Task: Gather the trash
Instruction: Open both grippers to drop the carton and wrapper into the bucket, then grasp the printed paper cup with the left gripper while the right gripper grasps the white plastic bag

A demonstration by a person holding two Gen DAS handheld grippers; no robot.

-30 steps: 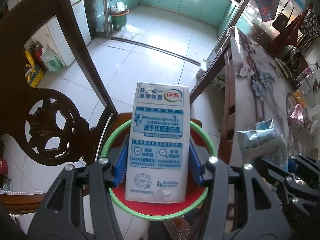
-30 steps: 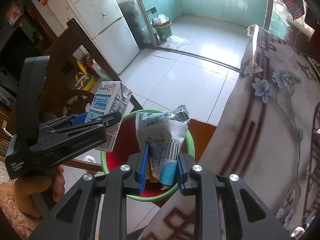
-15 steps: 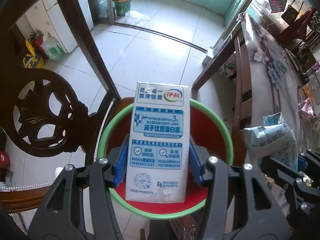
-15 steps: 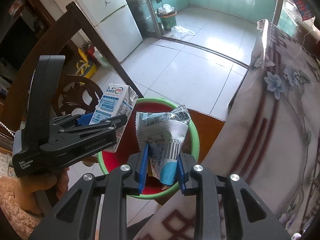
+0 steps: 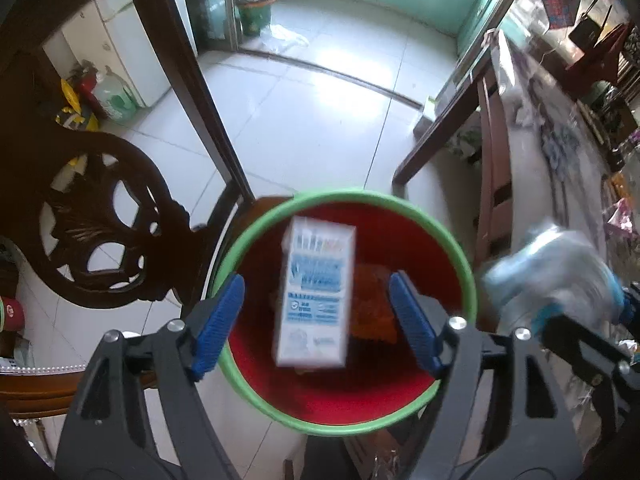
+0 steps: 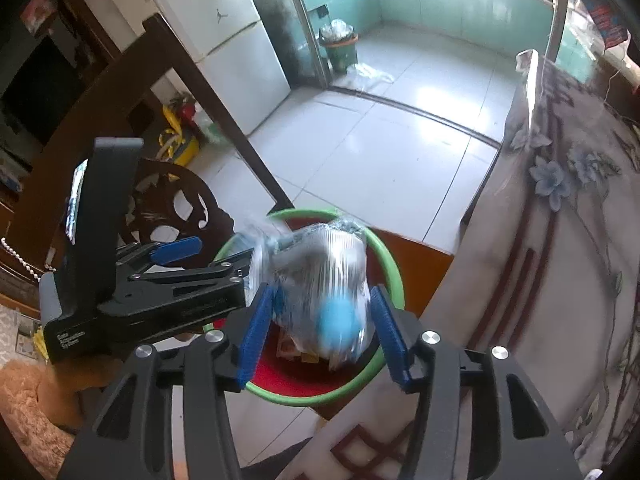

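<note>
A red bin with a green rim (image 5: 460,256) sits just below both grippers. In the left wrist view my left gripper (image 5: 316,284) has its jaws opening, and the white and blue milk carton (image 5: 314,296) hangs blurred between the blue pads, touching neither, over the bin's mouth. My right gripper (image 6: 323,296) is opening too. The crumpled silver and blue wrapper (image 6: 320,280) is a blur between its pads, free of both, above the bin rim (image 6: 384,256). The left gripper (image 6: 208,260) shows at the left of the right wrist view. The wrapper (image 5: 560,276) appears at the right of the left wrist view.
Orange trash (image 5: 372,304) lies in the bin. The bin rests on a brown wooden seat (image 6: 420,264). A carved dark chair back (image 5: 100,232) stands to the left, a table with a floral cloth (image 6: 560,240) to the right. Tiled floor, a fridge (image 6: 224,40) and another bin (image 6: 340,48) lie beyond.
Both grippers have gone from shut to open. The carton has slipped from the left pads and the wrapper from the right pads; both now blur downward toward the bin.
</note>
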